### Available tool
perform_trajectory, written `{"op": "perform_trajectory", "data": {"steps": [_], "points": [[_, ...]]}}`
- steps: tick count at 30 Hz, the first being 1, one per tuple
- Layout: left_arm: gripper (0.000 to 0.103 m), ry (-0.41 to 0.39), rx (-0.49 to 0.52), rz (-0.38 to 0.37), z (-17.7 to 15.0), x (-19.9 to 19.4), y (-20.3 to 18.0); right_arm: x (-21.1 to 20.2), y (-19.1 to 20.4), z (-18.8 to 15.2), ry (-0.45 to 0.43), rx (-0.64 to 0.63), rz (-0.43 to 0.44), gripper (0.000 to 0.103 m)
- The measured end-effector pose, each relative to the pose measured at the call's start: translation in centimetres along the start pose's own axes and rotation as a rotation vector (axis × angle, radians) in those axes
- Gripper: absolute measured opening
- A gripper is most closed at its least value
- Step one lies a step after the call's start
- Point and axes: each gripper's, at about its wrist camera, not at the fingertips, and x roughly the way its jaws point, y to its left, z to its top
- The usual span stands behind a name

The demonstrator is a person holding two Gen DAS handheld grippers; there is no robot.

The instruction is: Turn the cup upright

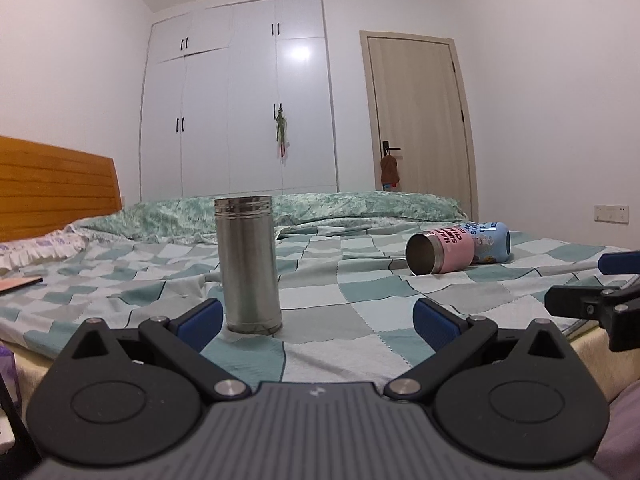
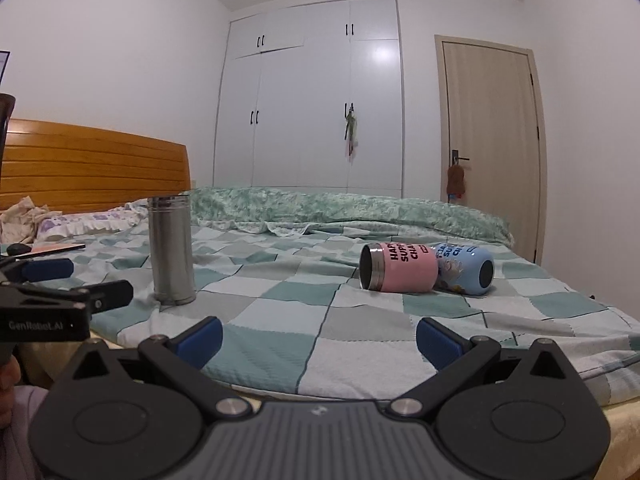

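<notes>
Partly hidden: blue cup (image 2: 466, 270) behind pink cup (image 2: 400, 268) | print cropped

My left gripper (image 1: 316, 322) is cut by the left wrist frame's bottom edge, and so is my right gripper (image 2: 319, 340) in its own view. The blue cup (image 1: 491, 242) sits half hidden behind the pink cup (image 1: 440, 251); its mouth can't be seen. Lettering on both cups is partly wrapped out of sight and can't be read whole. The steel flask (image 1: 249, 264) hides its own top opening. The flat reddish item (image 1: 18, 284) on the bedspread (image 1: 320, 312) is clipped at the left edge, so I can't identify it.
</notes>
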Motion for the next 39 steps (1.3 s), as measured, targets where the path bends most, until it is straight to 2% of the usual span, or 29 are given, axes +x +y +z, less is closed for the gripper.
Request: {"op": "perform_trajectory", "data": {"steps": [39], "points": [[0.103, -0.001, -0.002, -0.004, -0.02, 0.03, 0.01, 0.13, 0.06, 0.01, -0.005, 0.003, -0.014, 0.103]]}}
